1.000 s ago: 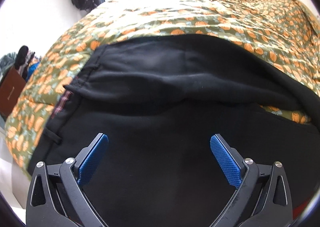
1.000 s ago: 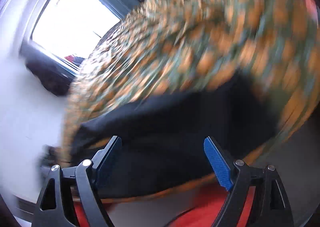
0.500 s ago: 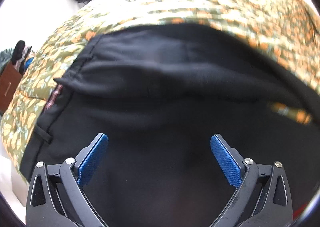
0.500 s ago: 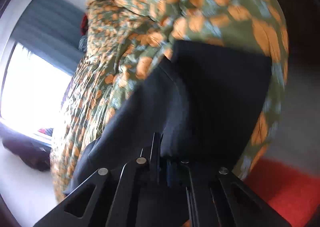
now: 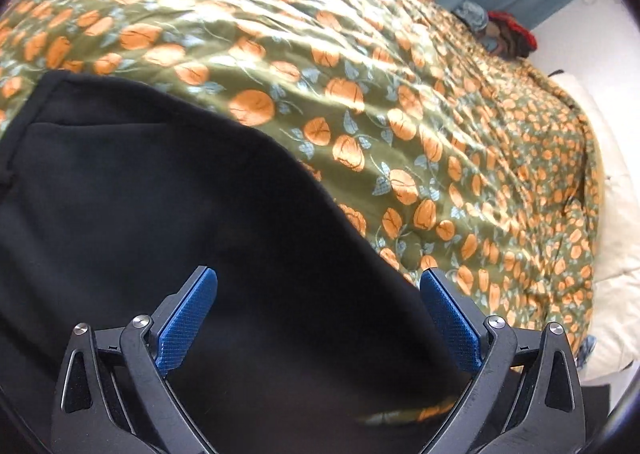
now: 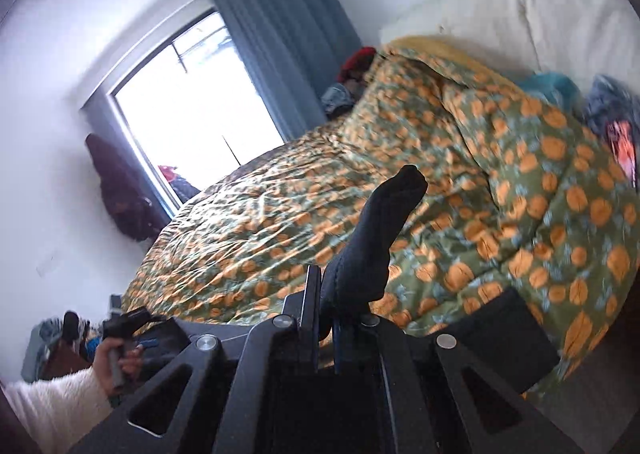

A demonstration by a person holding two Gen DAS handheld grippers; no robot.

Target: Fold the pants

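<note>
Black pants (image 5: 168, 213) spread over the lower left of the left wrist view, lying on the green quilt with orange flowers (image 5: 400, 93). One pinched corner of the same pants (image 6: 384, 230) standing up in the middle of the right wrist view, above the quilt (image 6: 520, 213). Right gripper (image 6: 326, 310) closed tight on this fabric. Left gripper (image 5: 318, 318) wide open above the cloth, blue pads (image 5: 186, 322) apart, nothing between them. In lower left of the right view, a hand (image 6: 116, 362) with white fluffy sleeve (image 6: 52, 406). Window (image 6: 192, 93) and blue curtain (image 6: 288, 33) at upper left.
</note>
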